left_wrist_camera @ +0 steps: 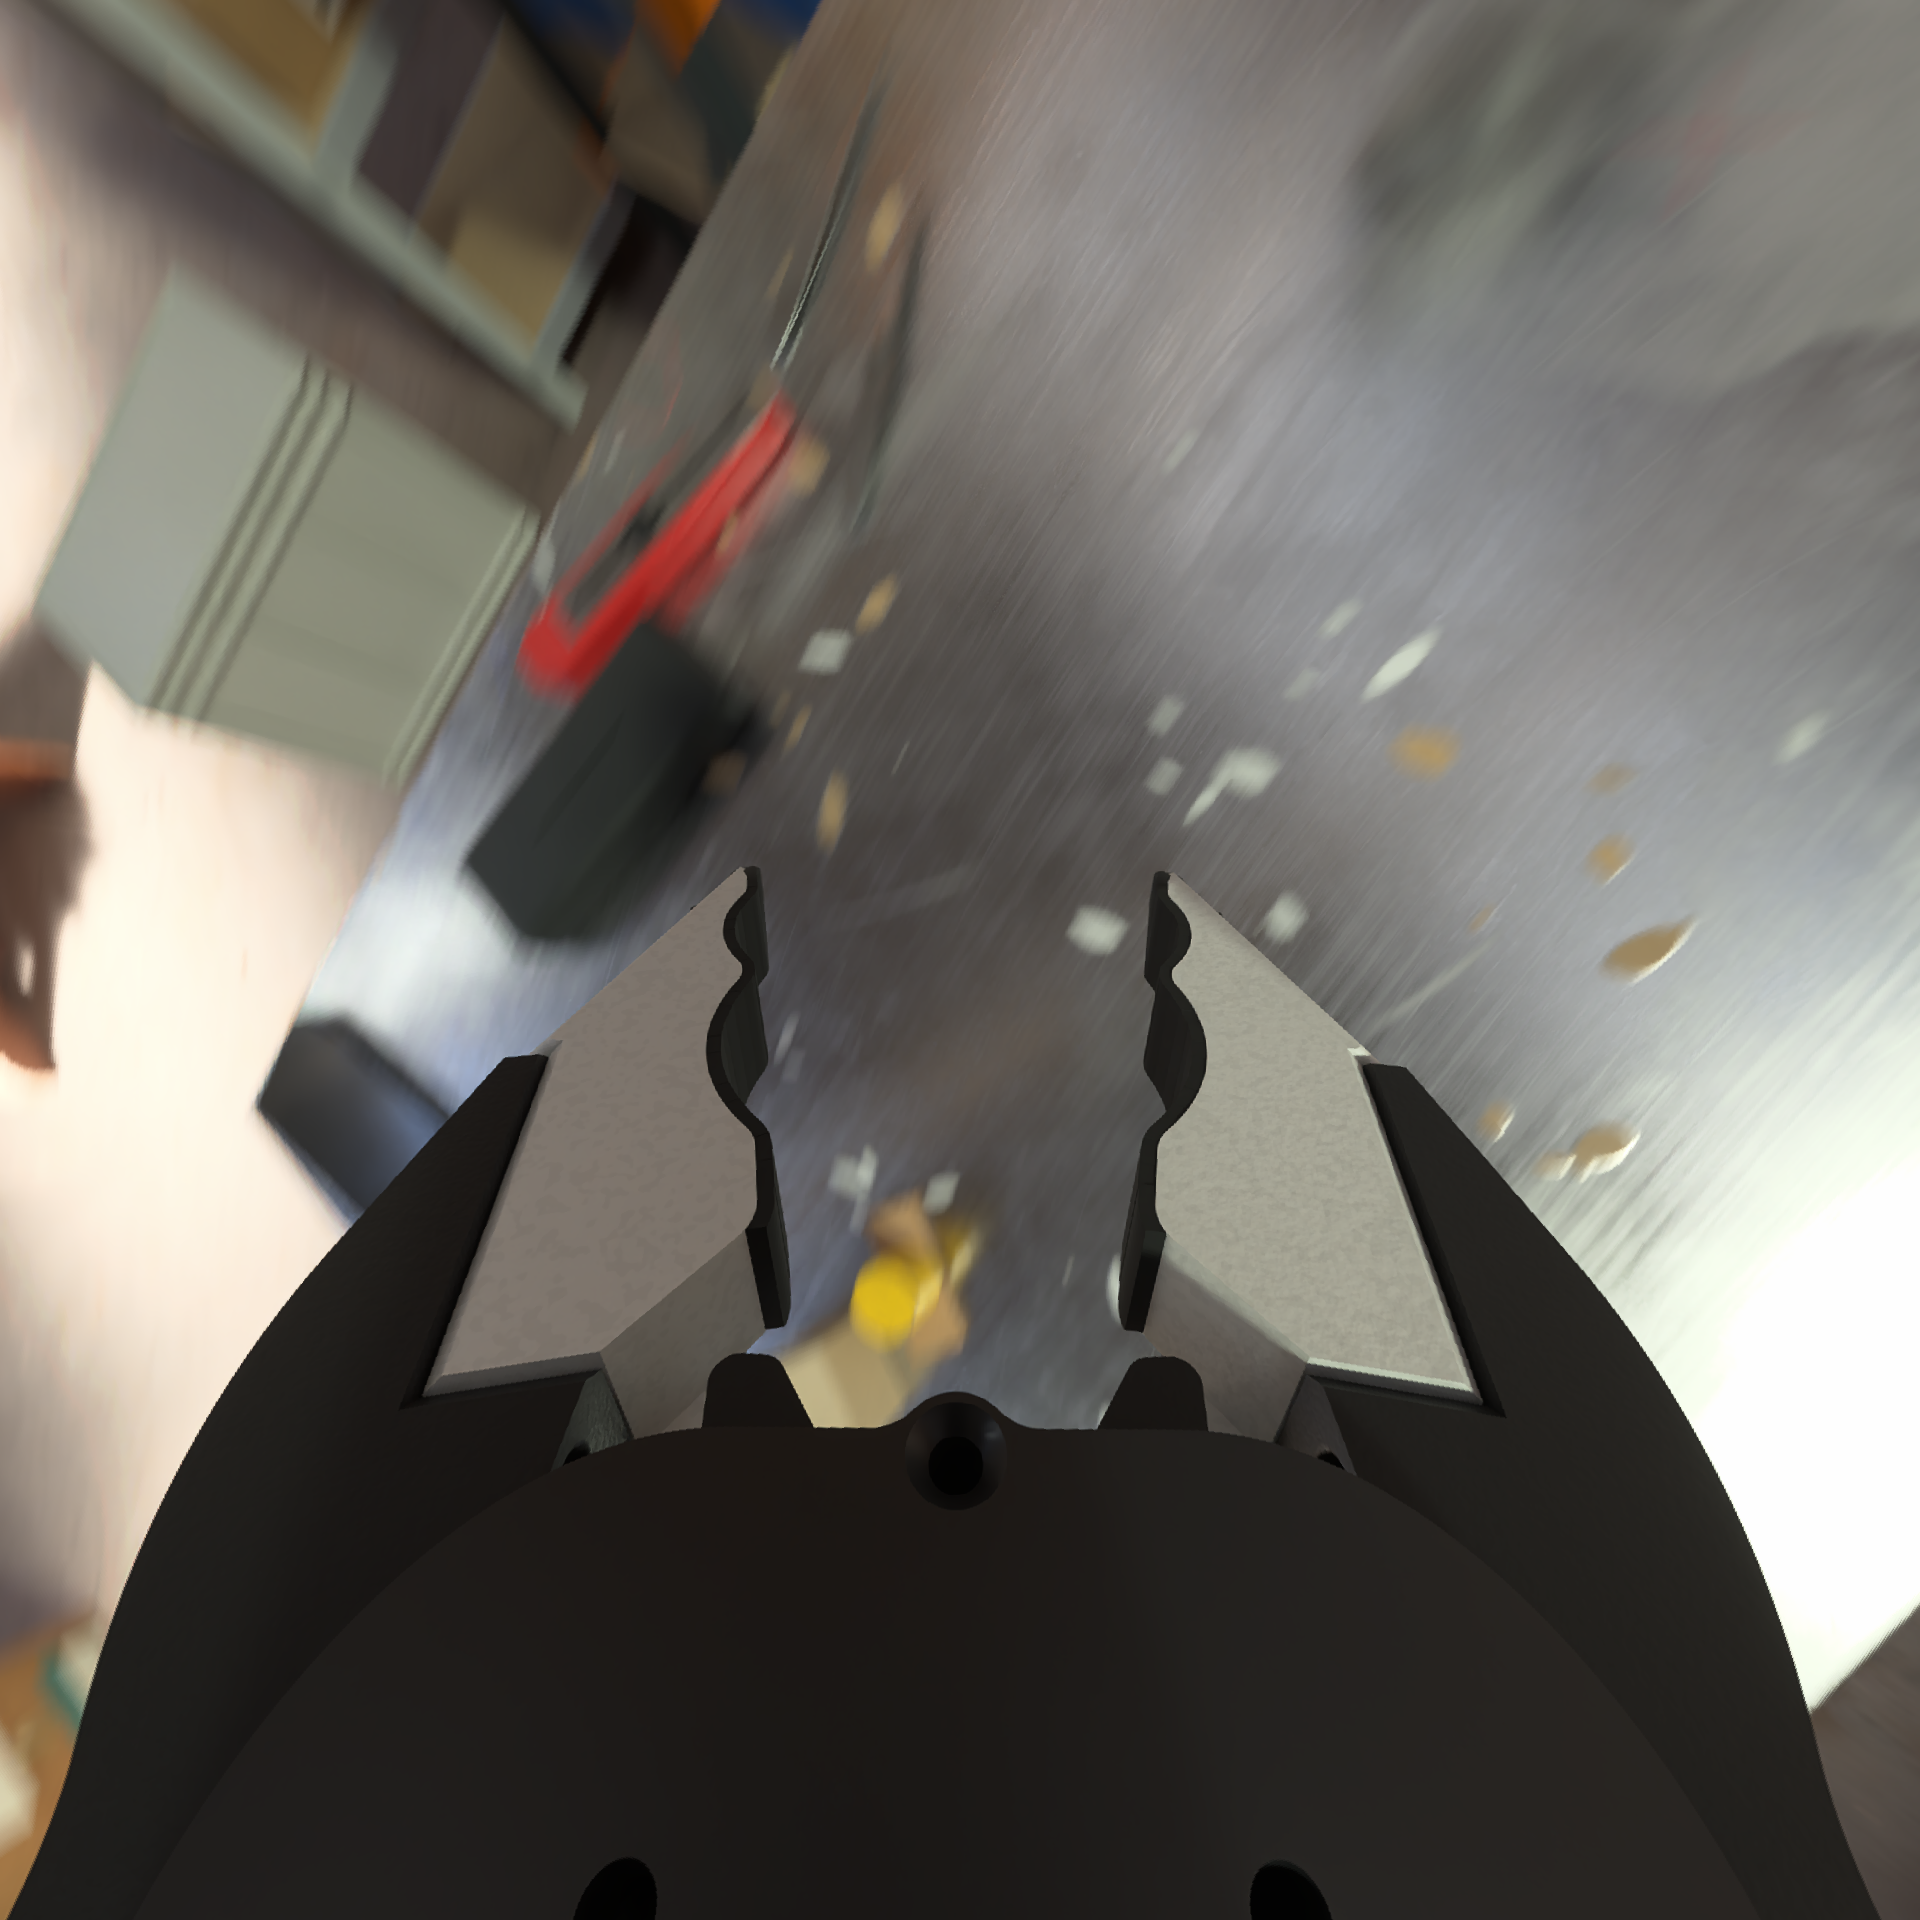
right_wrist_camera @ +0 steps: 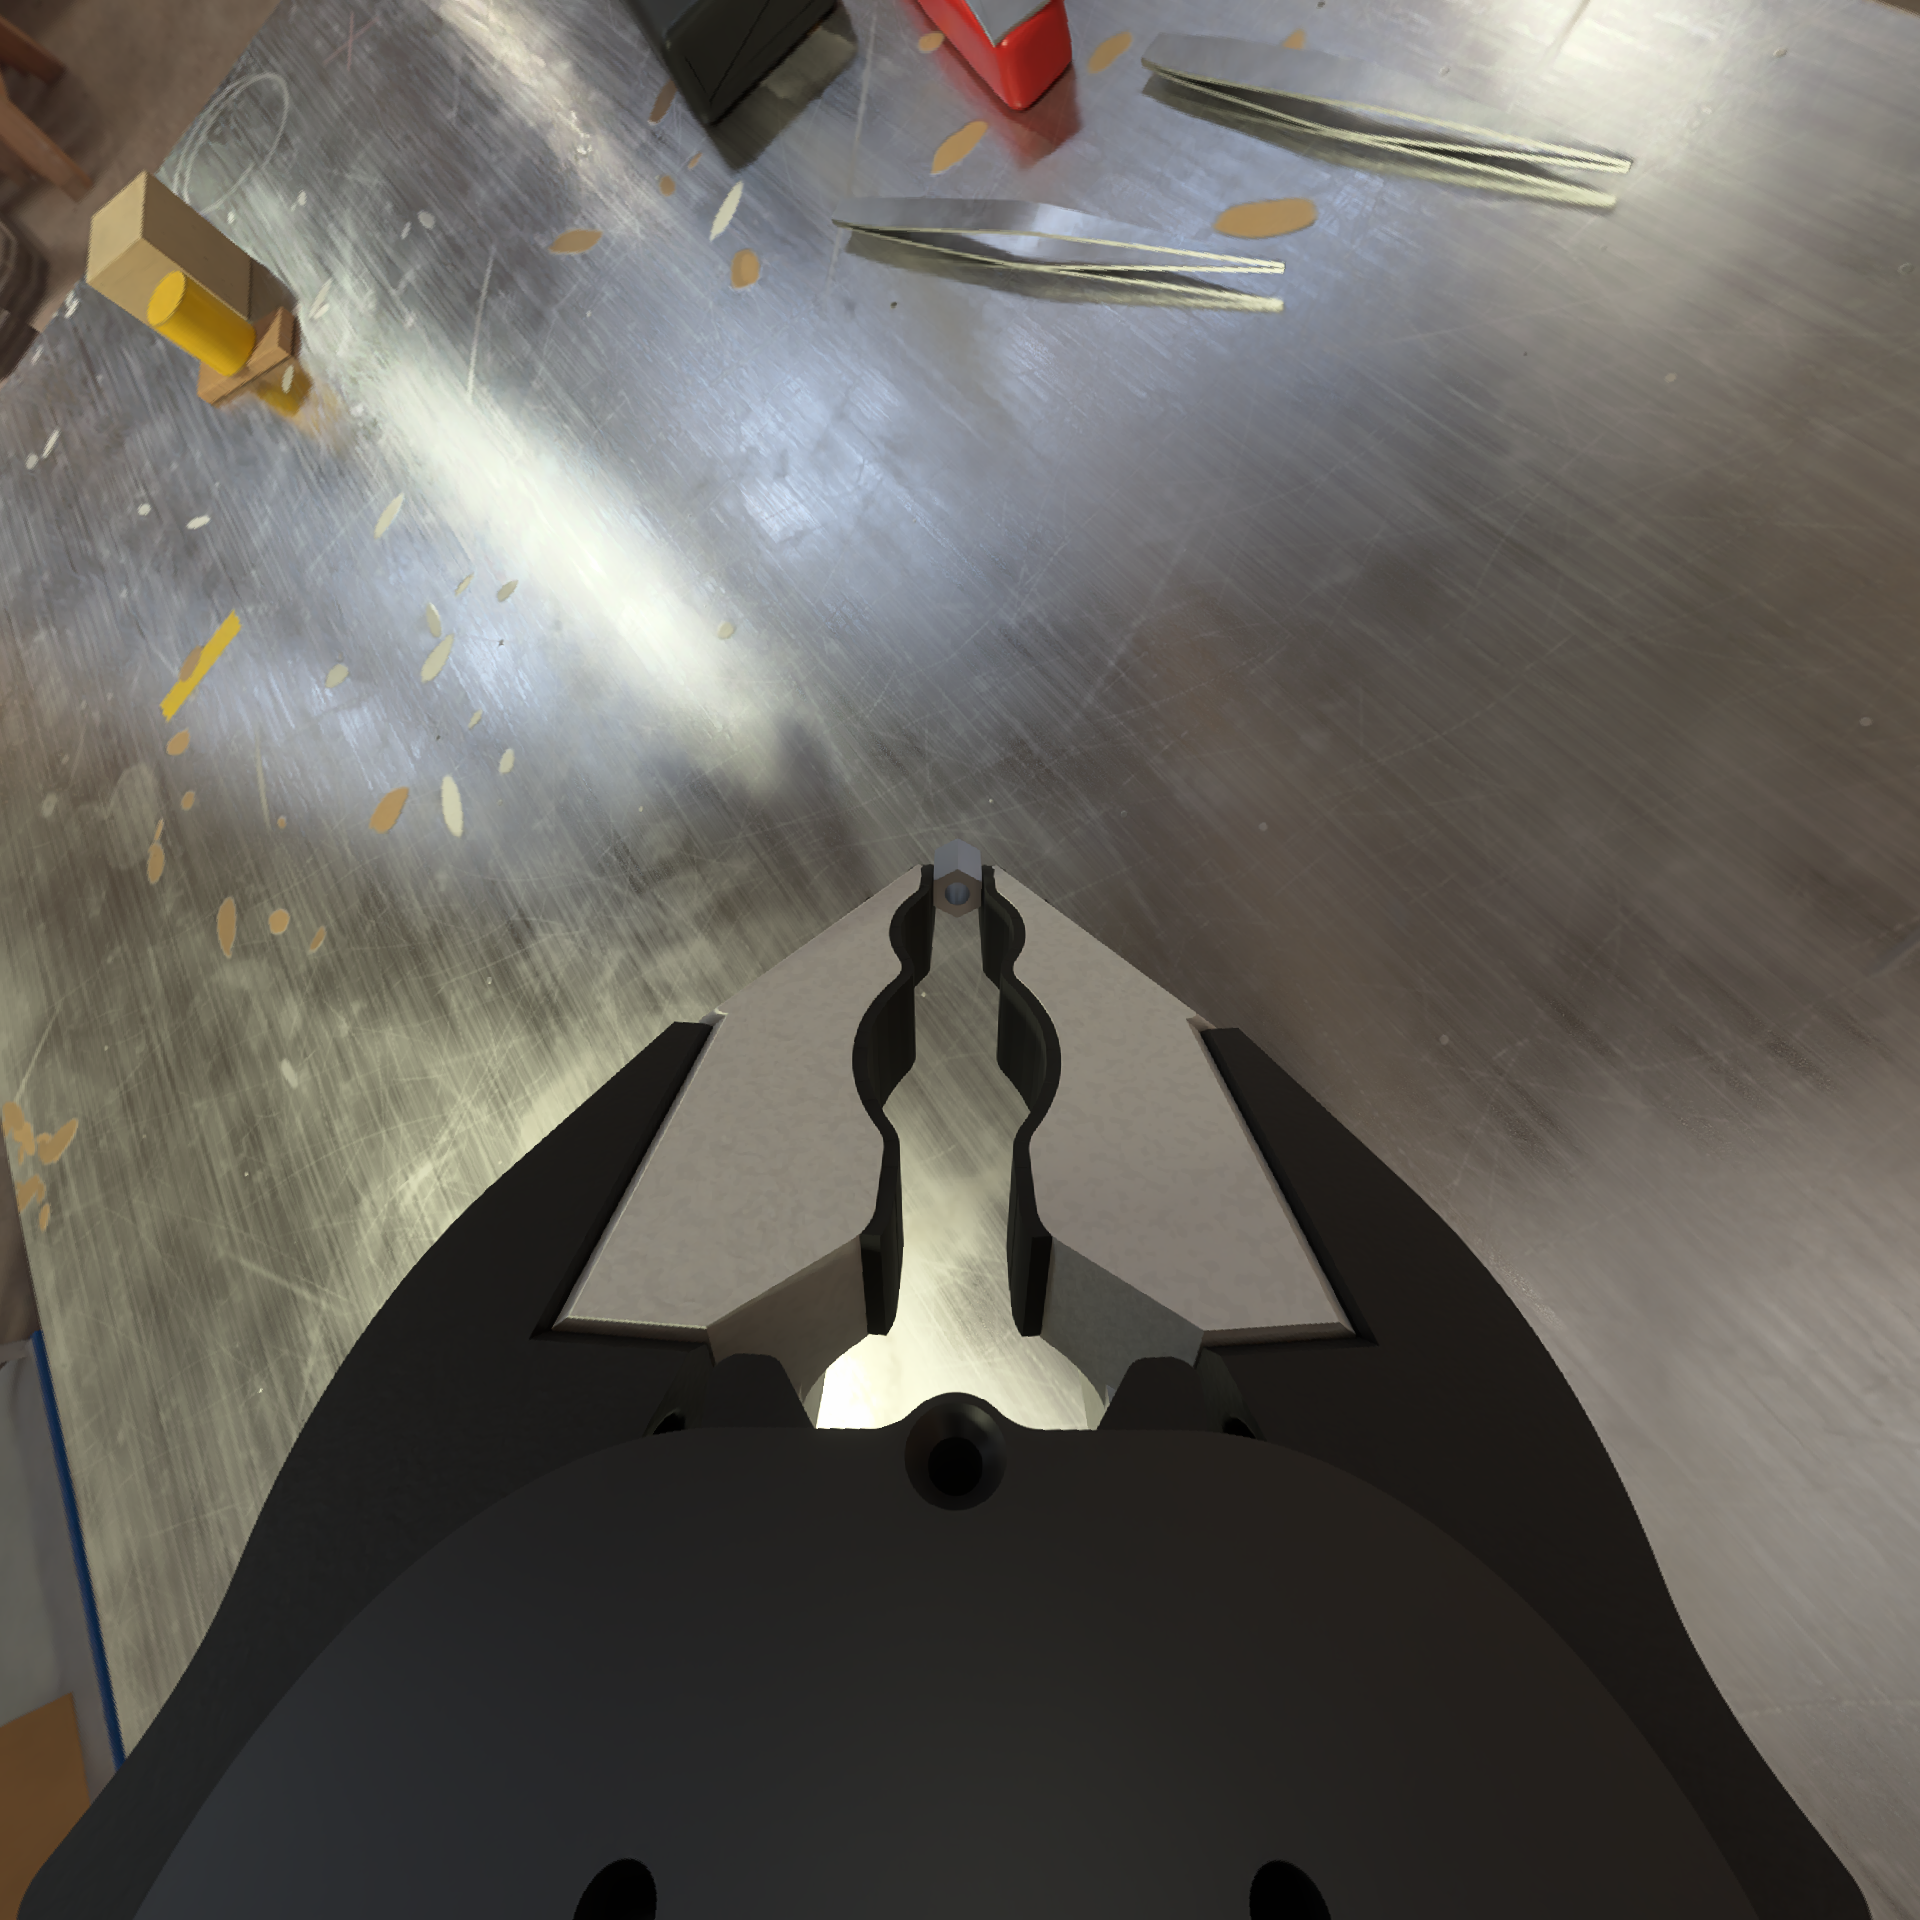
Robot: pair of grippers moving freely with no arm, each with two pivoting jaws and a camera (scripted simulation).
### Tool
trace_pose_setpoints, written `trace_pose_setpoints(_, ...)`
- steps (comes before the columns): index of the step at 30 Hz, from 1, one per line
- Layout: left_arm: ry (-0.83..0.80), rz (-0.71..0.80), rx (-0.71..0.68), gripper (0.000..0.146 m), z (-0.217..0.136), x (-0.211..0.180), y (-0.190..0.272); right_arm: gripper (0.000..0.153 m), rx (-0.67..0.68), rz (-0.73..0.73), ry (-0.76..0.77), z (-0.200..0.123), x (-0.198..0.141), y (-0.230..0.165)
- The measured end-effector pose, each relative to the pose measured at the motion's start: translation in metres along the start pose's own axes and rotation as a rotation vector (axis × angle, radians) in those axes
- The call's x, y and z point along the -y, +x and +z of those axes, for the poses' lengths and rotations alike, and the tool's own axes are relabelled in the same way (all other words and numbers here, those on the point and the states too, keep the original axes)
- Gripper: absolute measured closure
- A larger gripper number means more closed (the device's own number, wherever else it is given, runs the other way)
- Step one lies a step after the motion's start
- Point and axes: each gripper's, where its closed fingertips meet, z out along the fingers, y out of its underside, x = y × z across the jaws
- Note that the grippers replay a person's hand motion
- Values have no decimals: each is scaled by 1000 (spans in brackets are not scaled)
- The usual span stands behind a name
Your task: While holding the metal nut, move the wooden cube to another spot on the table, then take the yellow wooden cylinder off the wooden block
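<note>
My right gripper (right_wrist_camera: 954,883) is shut on the small metal nut (right_wrist_camera: 951,860), pinched at the fingertips above the metal table (right_wrist_camera: 1247,727). At the table's far left, the yellow cylinder (right_wrist_camera: 197,312) lies on its side against a pale wooden block (right_wrist_camera: 140,234), with a smaller wooden piece (right_wrist_camera: 270,348) under its far end. My left gripper (left_wrist_camera: 956,883) is open and empty. In the blurred left wrist view the yellow cylinder (left_wrist_camera: 883,1294) and the wooden pieces (left_wrist_camera: 920,1231) show low between its fingers, some way off.
Two metal tweezers (right_wrist_camera: 1060,249) (right_wrist_camera: 1382,114), a red tool (right_wrist_camera: 1008,52) and a black box (right_wrist_camera: 758,52) lie at the far side. Wood chips and a yellow scrap (right_wrist_camera: 203,660) dot the table. The table's left edge (right_wrist_camera: 73,1455) is close. The red tool (left_wrist_camera: 665,561) and black box (left_wrist_camera: 613,790) show blurred.
</note>
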Motion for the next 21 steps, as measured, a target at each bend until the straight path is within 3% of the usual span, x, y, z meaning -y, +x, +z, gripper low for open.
trace_pose_setpoints(5,-377,-229,100,69,-27,-142,-63,145,7,-18,-1,1,2,1)
trace_pose_setpoints(8,-518,-353,51,65,-18,-192,-63,145,10,-23,-2,2,3,1)
trace_pose_setpoints(14,-597,-496,31,61,6,-219,-50,145,10,-35,-1,4,3,-1)
trace_pose_setpoints(21,-645,-551,43,64,18,-233,-49,145,11,-46,1,4,4,-1)
